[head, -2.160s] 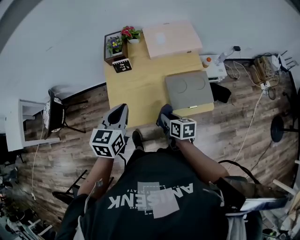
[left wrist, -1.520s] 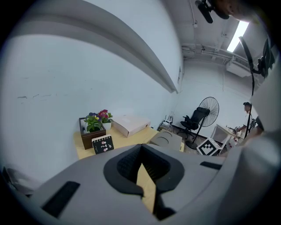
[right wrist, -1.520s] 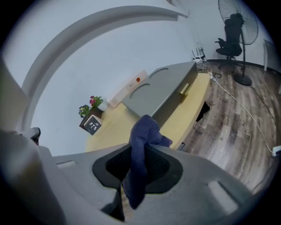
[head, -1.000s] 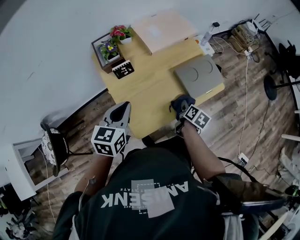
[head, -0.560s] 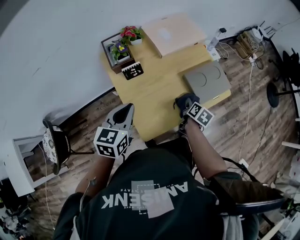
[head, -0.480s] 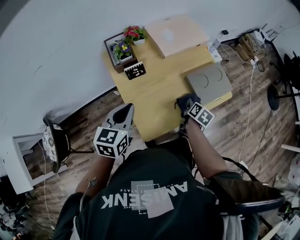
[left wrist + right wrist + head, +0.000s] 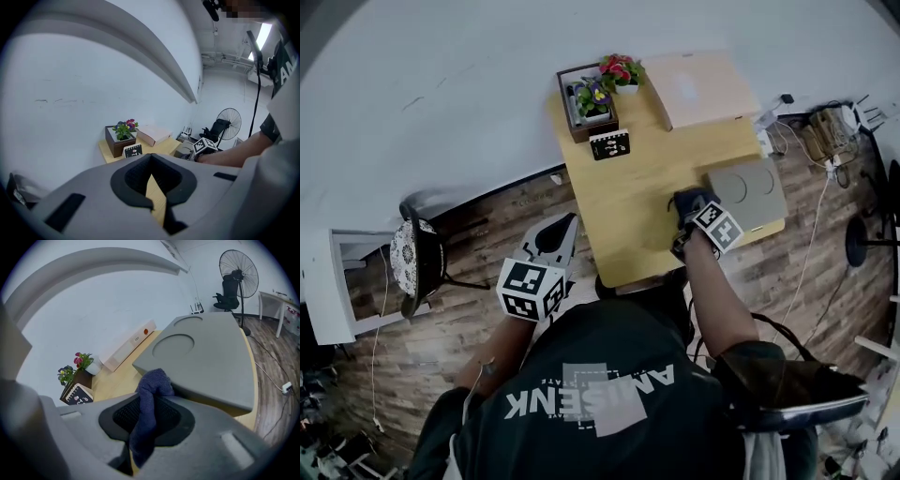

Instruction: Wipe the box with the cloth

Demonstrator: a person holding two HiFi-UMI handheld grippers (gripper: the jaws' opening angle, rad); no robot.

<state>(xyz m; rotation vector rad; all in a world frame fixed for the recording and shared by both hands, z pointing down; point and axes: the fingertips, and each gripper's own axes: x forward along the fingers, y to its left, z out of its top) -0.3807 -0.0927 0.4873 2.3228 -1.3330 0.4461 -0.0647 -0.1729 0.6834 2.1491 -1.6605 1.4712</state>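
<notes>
A flat grey box with two round recesses lies at the right end of the yellow table. My right gripper is at the box's left edge, shut on a dark blue cloth. In the right gripper view the cloth stands up between the jaws of that gripper and its top touches the near corner of the box. My left gripper hangs over the floor left of the table. Its jaws are shut on nothing.
A pink flat box lies at the table's far end, beside a dark planter with flowers and a small black card. A chair stands at the left. Cables lie on the floor at the right, and a fan stands beyond.
My right gripper has moved from the table's near edge to the grey box's left edge, carrying the cloth. The head camera has shifted. The left gripper has hardly moved.
</notes>
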